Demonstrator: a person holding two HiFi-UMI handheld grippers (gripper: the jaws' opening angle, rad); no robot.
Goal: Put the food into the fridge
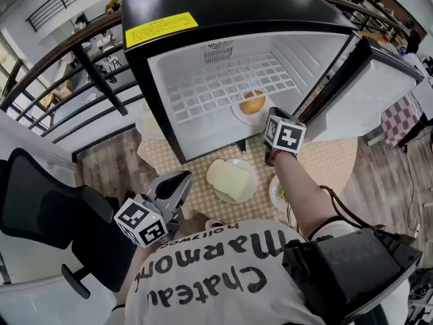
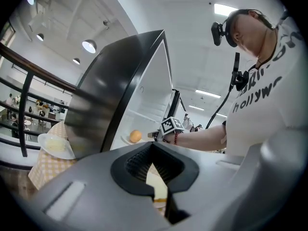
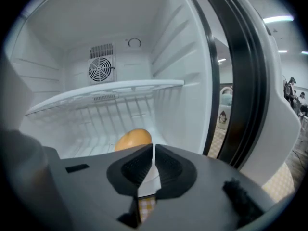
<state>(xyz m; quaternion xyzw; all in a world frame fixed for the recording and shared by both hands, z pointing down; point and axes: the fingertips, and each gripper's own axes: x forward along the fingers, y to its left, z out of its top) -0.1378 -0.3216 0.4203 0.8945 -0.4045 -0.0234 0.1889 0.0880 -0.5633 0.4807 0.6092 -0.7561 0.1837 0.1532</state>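
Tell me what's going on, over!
Left gripper shut, empty, low by the table. Right gripper shut, empty, at the fridge mouth. Bun already inside; bread not yet. Door wide open, nothing blocking.

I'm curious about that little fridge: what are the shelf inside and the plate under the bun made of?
The shelf looks like white-coated metal wire: thin crossing bars with gaps between. The plate looks white, smooth and glossy, probably glazed ceramic, though plastic is possible.
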